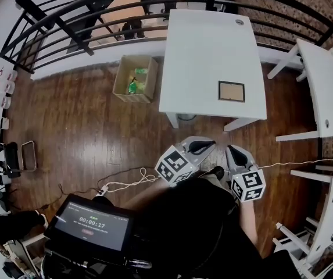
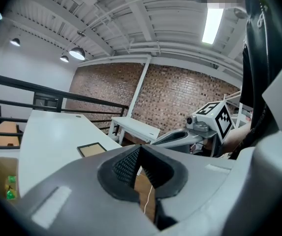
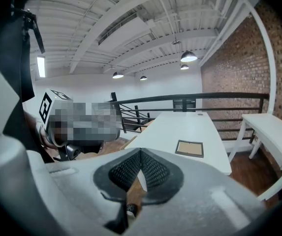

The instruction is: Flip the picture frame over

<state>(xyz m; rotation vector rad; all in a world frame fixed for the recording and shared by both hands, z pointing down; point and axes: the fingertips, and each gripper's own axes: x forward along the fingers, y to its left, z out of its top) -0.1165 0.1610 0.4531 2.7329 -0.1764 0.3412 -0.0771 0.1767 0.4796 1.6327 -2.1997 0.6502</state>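
Observation:
A small dark-rimmed picture frame (image 1: 231,91) with a tan panel lies flat near the front right corner of the white table (image 1: 201,51). It also shows in the left gripper view as the frame (image 2: 92,149) and in the right gripper view as the frame (image 3: 190,148). My left gripper (image 1: 208,146) and right gripper (image 1: 231,150) hang side by side over the wooden floor, short of the table's front edge. Both are shut with nothing between the jaws. The left gripper (image 2: 137,167) and right gripper (image 3: 141,171) each show pads pressed together.
An open cardboard box (image 1: 135,78) with green items stands on the floor left of the table. A second white table (image 1: 323,92) is at the right, a black railing (image 1: 56,22) behind. Cables (image 1: 125,182) and a tablet (image 1: 90,222) lie near my feet.

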